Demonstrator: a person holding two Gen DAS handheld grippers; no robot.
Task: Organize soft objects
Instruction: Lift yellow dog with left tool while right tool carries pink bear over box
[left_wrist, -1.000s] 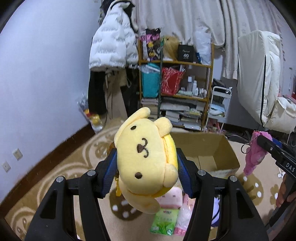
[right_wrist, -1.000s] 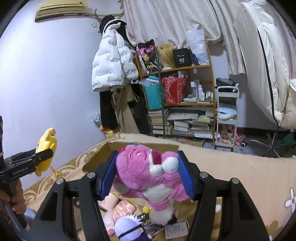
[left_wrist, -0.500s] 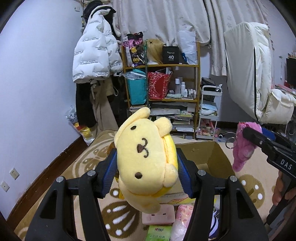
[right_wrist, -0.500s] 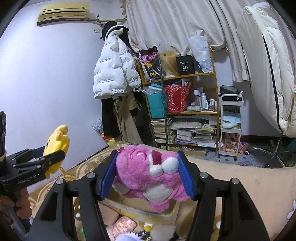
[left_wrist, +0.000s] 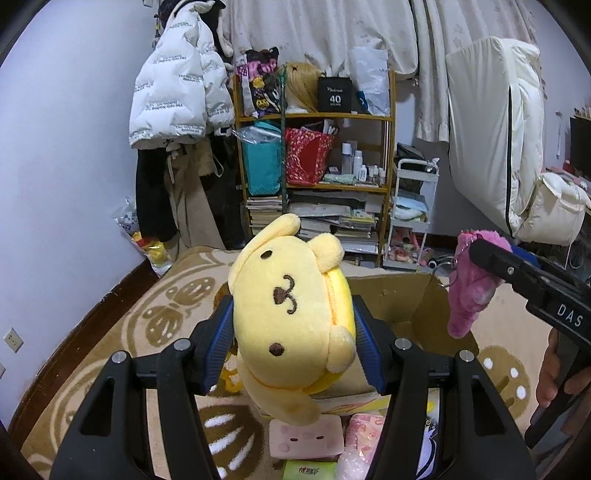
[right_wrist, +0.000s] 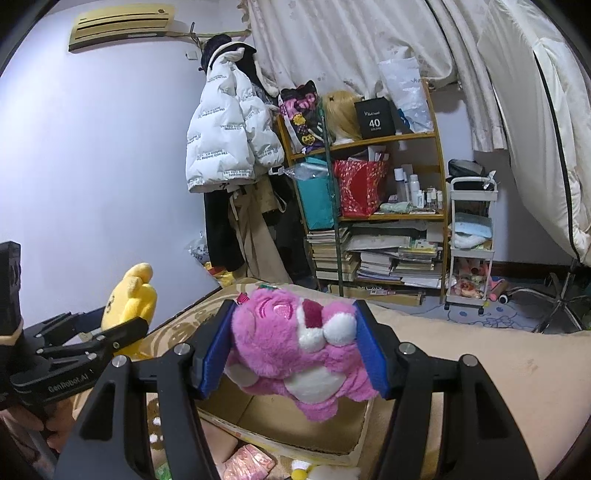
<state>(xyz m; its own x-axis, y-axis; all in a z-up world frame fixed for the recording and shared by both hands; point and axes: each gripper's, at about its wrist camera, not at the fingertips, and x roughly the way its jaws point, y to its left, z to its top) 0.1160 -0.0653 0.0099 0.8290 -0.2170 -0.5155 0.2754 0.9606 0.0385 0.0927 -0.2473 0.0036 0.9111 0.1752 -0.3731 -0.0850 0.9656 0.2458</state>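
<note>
Yellow plush (left_wrist: 291, 314) clamped in left hand-held gripper (left_wrist: 293, 343), pink plush (right_wrist: 299, 347) in right (right_wrist: 295, 350)

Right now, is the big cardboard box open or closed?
Open. The cardboard box has its flaps up and you can see its bare inside behind the yellow plush.

Both grippers advance toward cardboard box (left_wrist: 406, 306); pink plush (left_wrist: 467, 280) now at 3 o'clock over box's rim.
</note>
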